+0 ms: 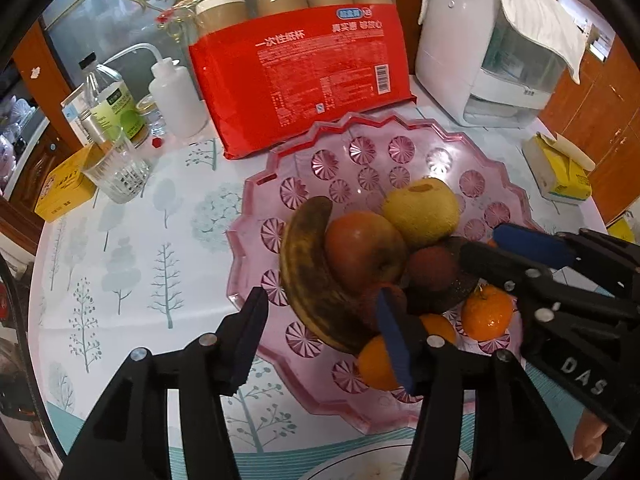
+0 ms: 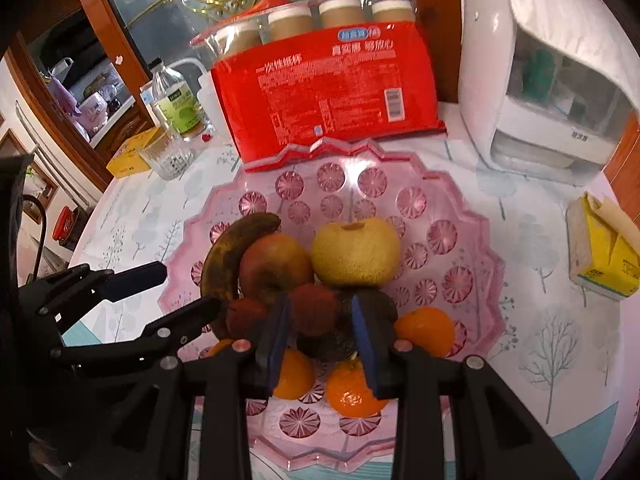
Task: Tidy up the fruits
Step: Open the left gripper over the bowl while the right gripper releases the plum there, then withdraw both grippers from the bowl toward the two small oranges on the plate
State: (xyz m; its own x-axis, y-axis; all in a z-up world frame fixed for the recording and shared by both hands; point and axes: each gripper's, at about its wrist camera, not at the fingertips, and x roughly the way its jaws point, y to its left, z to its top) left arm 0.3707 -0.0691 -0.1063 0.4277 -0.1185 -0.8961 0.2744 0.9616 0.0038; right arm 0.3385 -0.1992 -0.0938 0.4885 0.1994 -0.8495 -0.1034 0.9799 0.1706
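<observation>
Presently: pink fruit dish (image 2: 472,184), holding banana (image 2: 228,254), apple (image 2: 276,266), pear (image 2: 356,256), lychees, oranges. Left gripper (image 1: 320,312) spread, empty, straddling banana's near end. Right gripper (image 2: 322,320) narrowly parted around dark fruit (image 2: 328,340); contact unclear. Advice: grip gently, lift straight, avoid toppling pile.

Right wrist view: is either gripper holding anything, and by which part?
Nothing visibly held. Left gripper is open around the banana, not pressing. Right gripper is nearly shut, tips by the lychee in the bowl; contact cannot be told.
</observation>
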